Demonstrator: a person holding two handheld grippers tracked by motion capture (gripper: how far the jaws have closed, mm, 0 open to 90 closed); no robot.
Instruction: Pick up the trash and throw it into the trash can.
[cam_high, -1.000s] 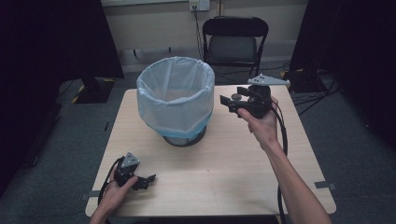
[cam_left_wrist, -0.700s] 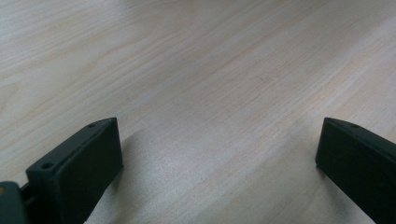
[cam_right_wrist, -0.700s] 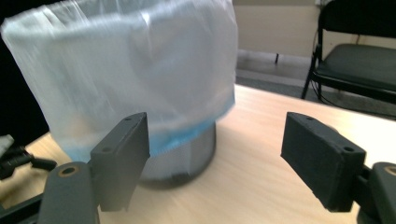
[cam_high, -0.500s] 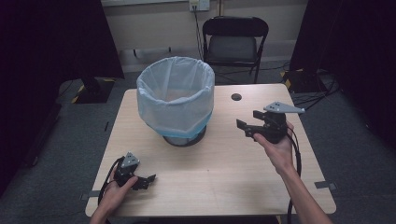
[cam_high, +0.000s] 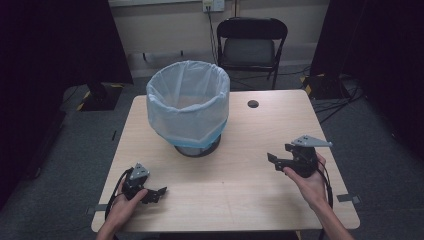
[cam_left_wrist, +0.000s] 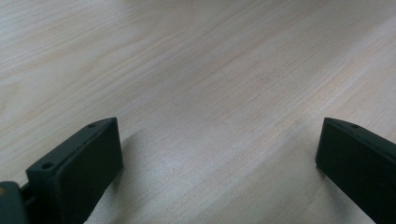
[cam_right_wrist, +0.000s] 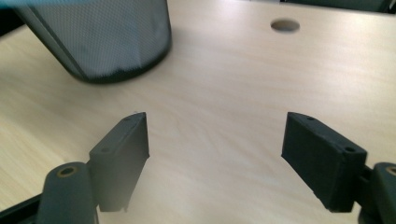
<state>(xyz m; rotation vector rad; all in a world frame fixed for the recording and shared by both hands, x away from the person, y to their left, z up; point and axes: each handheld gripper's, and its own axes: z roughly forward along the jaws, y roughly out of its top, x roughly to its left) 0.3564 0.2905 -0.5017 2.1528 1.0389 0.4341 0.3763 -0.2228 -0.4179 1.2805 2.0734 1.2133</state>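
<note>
High view: a pale wood-grain table (cam_high: 235, 200) with a mesh bin (cam_high: 189, 107) standing toward its far left, lined with a thin, pale blue bag folded over the rim.
Left gripper (cam_high: 159, 191): held low at the near left corner, down at the tabletop, jaws pointing right.
Right gripper (cam_high: 271, 159): held up at the near right side, grey three-cornered plate on top, jaws pointing left.
Behind the table: a dark folding chair (cam_high: 251, 42) on grey carpet, with black curtains on both sides.
Left gripper view: two flat black jaws spread wide, only bare wood between them, the grain running in fine streaks.
Right gripper view: jaws spread apart over bare table, nothing between them; beyond them the bin's black mesh wall and round base sit on the wood.
Cable hole (cam_right_wrist: 285, 25): a round hole in the tabletop, far right of the bin.
</note>
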